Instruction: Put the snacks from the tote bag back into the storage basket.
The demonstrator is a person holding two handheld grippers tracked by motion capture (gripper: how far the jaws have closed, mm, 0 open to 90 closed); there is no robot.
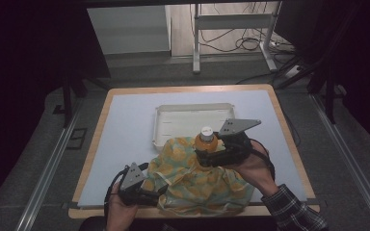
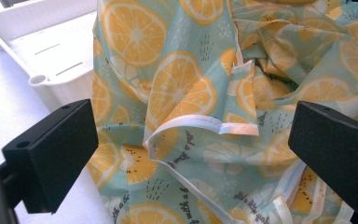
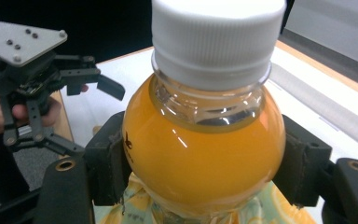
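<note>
You are pinching the orange bottle (image 3: 200, 154) upright in the right gripper (image 1: 211, 155) above the lemon-print bag (image 1: 197, 185) near the table's front edge, while the left gripper (image 1: 160, 196), jaws spread, is flanking the bag's hem to steady it.

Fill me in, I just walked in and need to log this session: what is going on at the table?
A person works with a gripper in each hand. The right gripper is clamped on a bottle of orange drink with a white cap, its base inside a lemon-print cloth bag. The left gripper sits at the bag's near left edge, jaws open with the fabric between them but not pinched. A white tray lies just behind the bag.
</note>
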